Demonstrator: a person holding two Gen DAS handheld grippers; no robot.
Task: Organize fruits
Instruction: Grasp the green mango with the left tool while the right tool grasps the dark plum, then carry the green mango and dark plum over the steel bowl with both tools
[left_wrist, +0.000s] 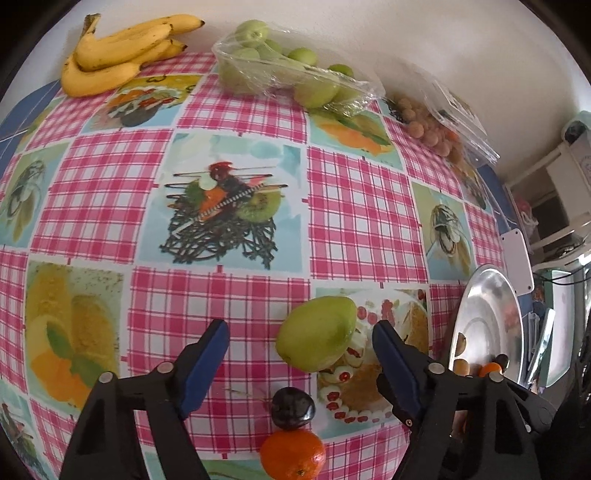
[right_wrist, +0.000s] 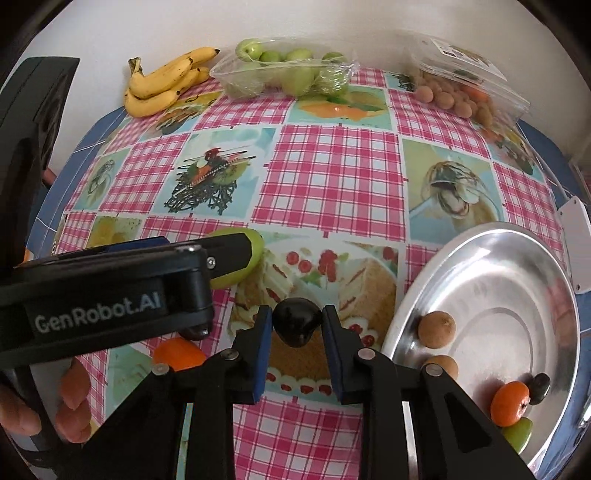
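Observation:
A green mango-shaped fruit lies on the checked tablecloth between the fingers of my left gripper, which is open and whose pads stand clear of it. Just nearer lie a dark plum and a tangerine. In the right wrist view my right gripper is shut on another dark plum, just left of the steel plate. The left gripper's body covers part of the green fruit; the tangerine shows below it.
The plate holds two brown round fruits, a tangerine, a dark plum and a green fruit. Bananas, a wrapped tray of green fruits and a pack of brown fruits line the far wall. A hand grips the left tool.

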